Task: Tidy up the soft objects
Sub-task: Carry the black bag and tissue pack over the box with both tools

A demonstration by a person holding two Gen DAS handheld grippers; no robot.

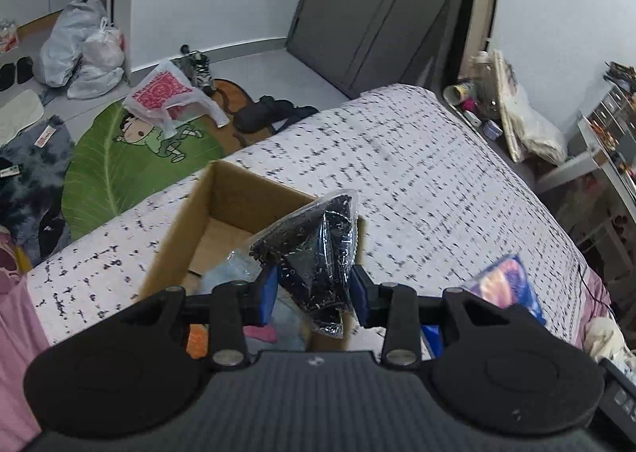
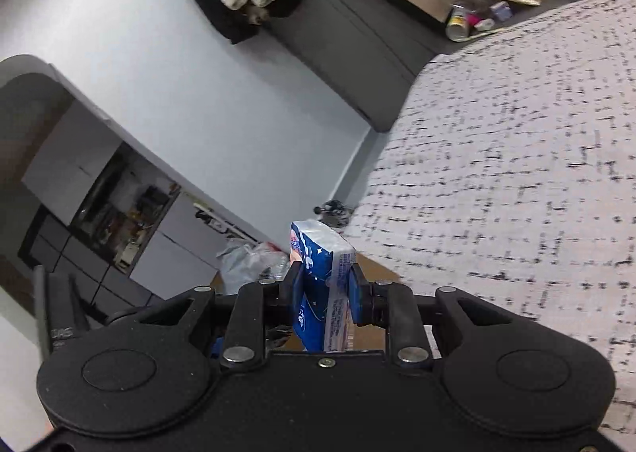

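Note:
My left gripper (image 1: 314, 285) is shut on a black speckled soft item in clear plastic wrap (image 1: 314, 249). It hangs over the right edge of an open cardboard box (image 1: 187, 225) that stands on the bed. Inside the box lie a clear bag (image 1: 234, 265) and pink and orange pieces. A blue and orange packet (image 1: 505, 285) lies on the bed to the right. In the right wrist view, my right gripper (image 2: 324, 285) is shut on a blue and white tissue pack (image 2: 320, 273), held up in the air beside the bed, with the view tilted.
The bed has a white cover with black marks (image 1: 397, 158). A green leaf rug (image 1: 127, 170), plastic bags (image 1: 87, 51) and shoes (image 1: 274, 114) lie on the floor. A dark wardrobe (image 1: 369, 11) stands behind the bed. Clutter (image 1: 497, 102) sits at the bedside.

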